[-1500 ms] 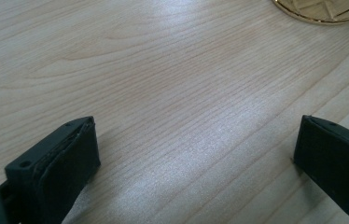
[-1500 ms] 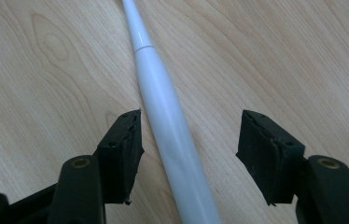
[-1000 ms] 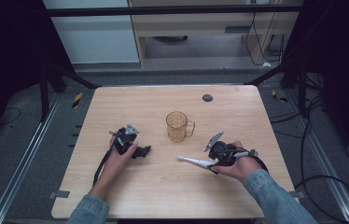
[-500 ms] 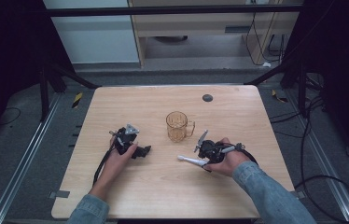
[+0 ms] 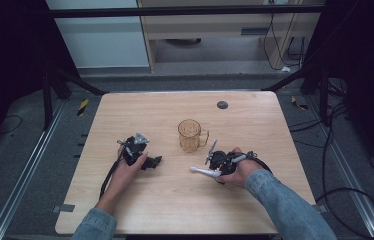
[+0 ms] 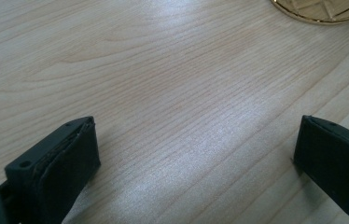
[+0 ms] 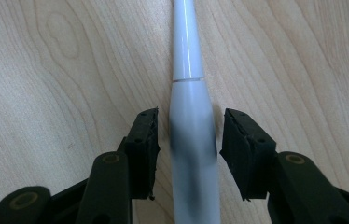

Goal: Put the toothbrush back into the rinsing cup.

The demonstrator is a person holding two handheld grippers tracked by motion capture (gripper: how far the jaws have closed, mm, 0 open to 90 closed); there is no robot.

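Right tool [image 7: 189, 140] closing around white toothbrush handle [image 7: 192, 140], pads not yet touching.
Left tool [image 6: 196, 154] wide, idle on worktop [image 5: 175, 200]. Risk: round handle rolling aside under off-centre squeeze.

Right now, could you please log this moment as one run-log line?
right gripper: jaws just closing around white toothbrush, small gaps remain | left gripper: open | amber mug: upright

Bright overhead light, dark surroundings, close-ups slightly blurred.
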